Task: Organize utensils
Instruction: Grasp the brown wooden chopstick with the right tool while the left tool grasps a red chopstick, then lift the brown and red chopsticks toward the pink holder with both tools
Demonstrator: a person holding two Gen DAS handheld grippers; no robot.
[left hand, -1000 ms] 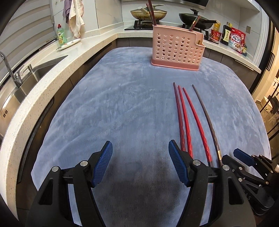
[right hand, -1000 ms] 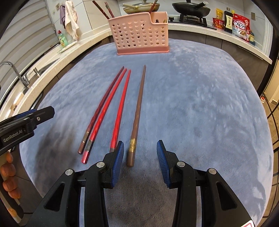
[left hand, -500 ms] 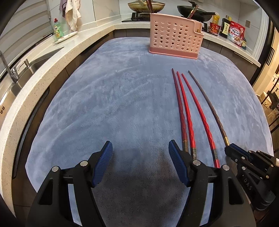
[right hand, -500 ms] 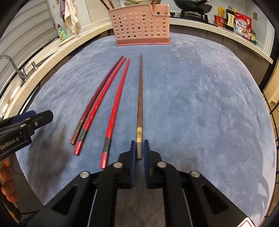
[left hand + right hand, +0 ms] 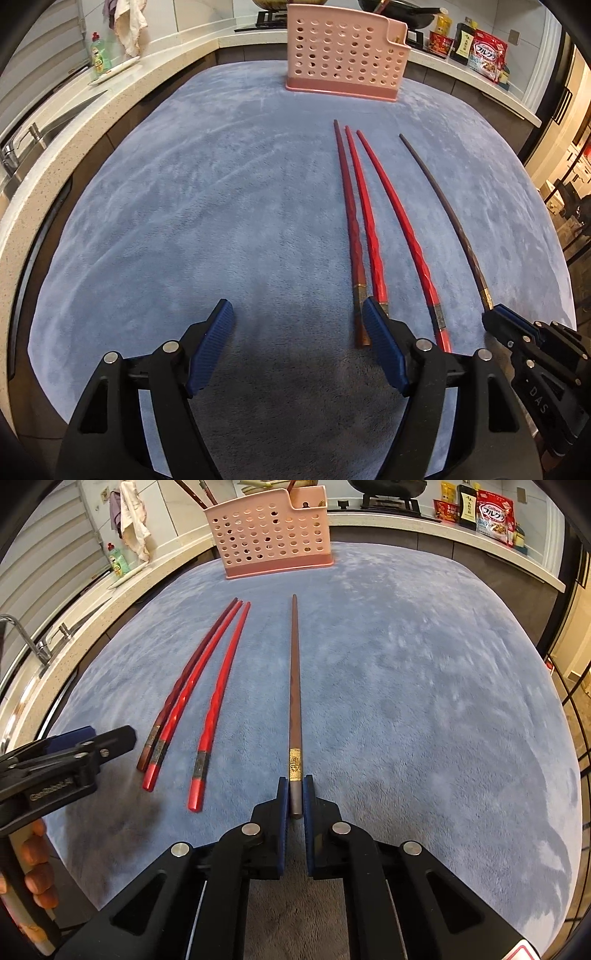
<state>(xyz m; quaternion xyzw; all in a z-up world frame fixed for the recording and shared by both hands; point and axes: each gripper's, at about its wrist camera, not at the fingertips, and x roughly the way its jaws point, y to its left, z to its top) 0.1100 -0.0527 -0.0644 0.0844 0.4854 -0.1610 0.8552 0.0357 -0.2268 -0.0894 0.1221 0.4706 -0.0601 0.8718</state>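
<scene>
Right wrist: brown chopstick (image 5: pixel 295 686) (gold-banded butt)

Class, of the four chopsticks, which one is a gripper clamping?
The brown chopstick, lying apart from the three red chopsticks; the right gripper grips its gold-banded end.

Three chopsticks (image 5: pixel 207 686) lie on the mat (image 5: pixel 424 686), left of a fourth (image 5: pixel 295 686), holder (image 5: pixel 271 535) behind
</scene>
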